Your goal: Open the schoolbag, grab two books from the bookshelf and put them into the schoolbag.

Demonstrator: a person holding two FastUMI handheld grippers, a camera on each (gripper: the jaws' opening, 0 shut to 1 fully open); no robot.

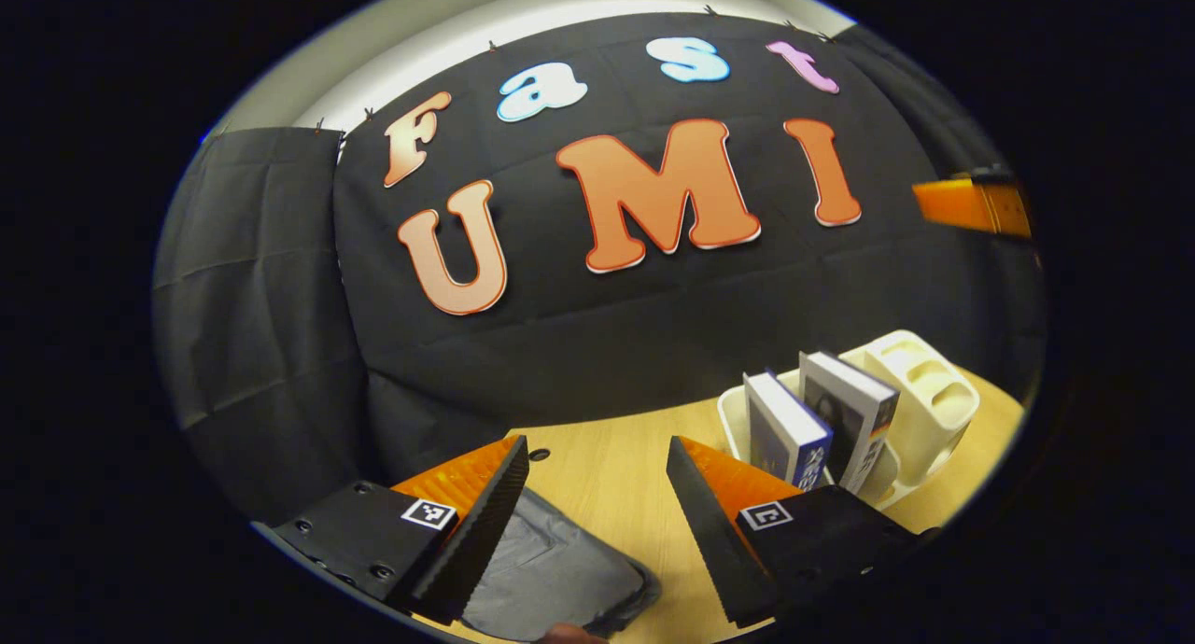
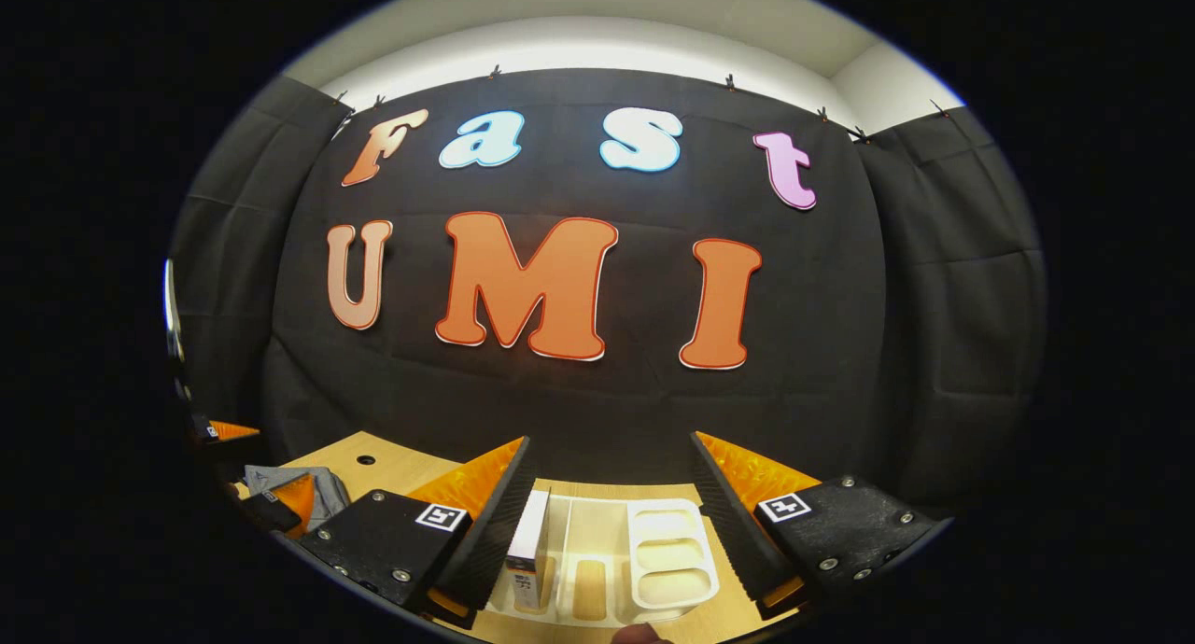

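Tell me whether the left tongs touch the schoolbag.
Cannot tell: in the left gripper view the open left tongs overlap the schoolbag, no contact or gap plainly shown.

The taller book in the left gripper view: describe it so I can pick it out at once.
On the wooden table, at its right end, stands a cream bookshelf rack holding two upright books. The taller book is the one nearer the rack's moulded compartments, with a white spine and a dark cover; the shorter book beside it has a blue cover.
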